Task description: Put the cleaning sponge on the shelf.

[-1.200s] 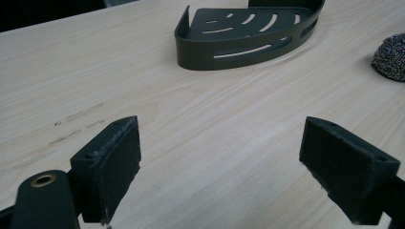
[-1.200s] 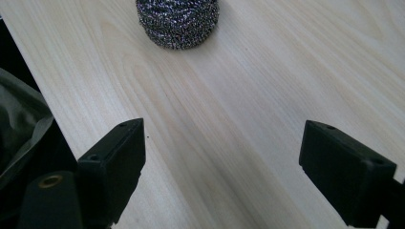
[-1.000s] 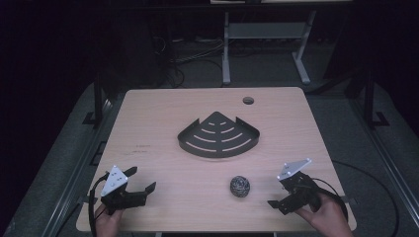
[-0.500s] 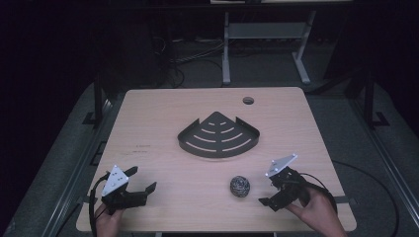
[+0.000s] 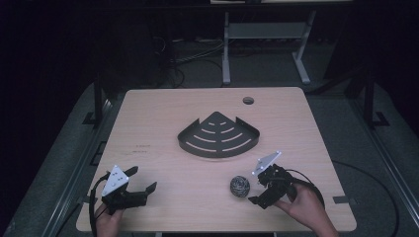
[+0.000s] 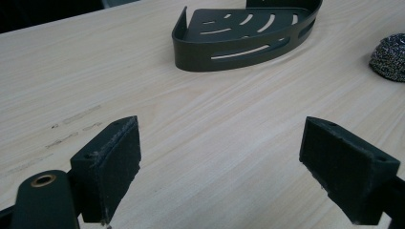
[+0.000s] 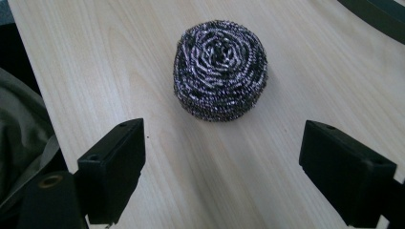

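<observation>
Right gripper (image 7: 222, 181), jaws spread wide w/ nothing between them, is lined up on the round coiled steel-wire scouring pad (image 7: 220, 69), which sits on the pale wood-grain table (image 7: 143, 57) just ahead of the jaws, not touching either one. In the high view the pad (image 5: 240, 186) lies near the table's front edge, just left of the right gripper (image 5: 262, 190), apart from the dark metal quarter-round slotted corner shelf (image 5: 219, 137) further back.

Risks, as I judge them: pad is light and springy, so a jaw arriving off-centre could nudge it and send it rolling or skidding instead of catching it. Closing too high would only pinch the top coils and it could slip out on the lift; coming in too low would scrape the jaw tips on the wood. A hard squeeze just flattens it, so no big harm there.

Pose: right hand (image 5: 306, 207) comes in from the front right corner, gripper angled left and slightly down toward the pad. Left gripper (image 5: 136, 190), jaws also wide apart and empty, sits low by the front left edge, pointing across bare table toward the shelf (image 6: 243, 36), well apart from the pad (image 6: 389, 55).
</observation>
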Tool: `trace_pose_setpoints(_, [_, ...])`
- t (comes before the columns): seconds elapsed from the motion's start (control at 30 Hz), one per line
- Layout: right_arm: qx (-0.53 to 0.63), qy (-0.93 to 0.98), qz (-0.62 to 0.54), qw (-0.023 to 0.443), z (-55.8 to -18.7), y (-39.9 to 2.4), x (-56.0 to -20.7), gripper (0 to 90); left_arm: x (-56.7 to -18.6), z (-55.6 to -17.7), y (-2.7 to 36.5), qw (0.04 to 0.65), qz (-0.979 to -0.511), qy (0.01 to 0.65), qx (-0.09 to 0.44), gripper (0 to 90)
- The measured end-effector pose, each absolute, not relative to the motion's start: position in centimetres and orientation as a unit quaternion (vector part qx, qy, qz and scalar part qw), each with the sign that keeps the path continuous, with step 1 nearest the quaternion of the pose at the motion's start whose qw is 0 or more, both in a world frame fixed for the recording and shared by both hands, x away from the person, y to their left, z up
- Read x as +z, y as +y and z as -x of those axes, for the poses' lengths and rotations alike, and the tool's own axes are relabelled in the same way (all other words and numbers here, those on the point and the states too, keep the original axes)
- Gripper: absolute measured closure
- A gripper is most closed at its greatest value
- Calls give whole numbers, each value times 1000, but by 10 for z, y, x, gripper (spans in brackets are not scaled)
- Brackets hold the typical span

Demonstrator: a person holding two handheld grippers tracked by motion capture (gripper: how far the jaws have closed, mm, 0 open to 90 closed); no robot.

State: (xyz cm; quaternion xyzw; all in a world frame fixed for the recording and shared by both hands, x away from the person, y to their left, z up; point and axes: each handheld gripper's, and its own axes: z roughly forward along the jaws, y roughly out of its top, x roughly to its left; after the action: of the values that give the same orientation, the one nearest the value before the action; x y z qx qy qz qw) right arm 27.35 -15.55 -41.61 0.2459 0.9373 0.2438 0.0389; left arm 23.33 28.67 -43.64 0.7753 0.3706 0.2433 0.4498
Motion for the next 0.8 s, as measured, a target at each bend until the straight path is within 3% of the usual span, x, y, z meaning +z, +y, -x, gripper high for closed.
trace_pose_setpoints(0.8, [227, 948, -223, 23, -287, -124, -424, 148, -436, -233, 288, 452, -773, 373, 244, 133])
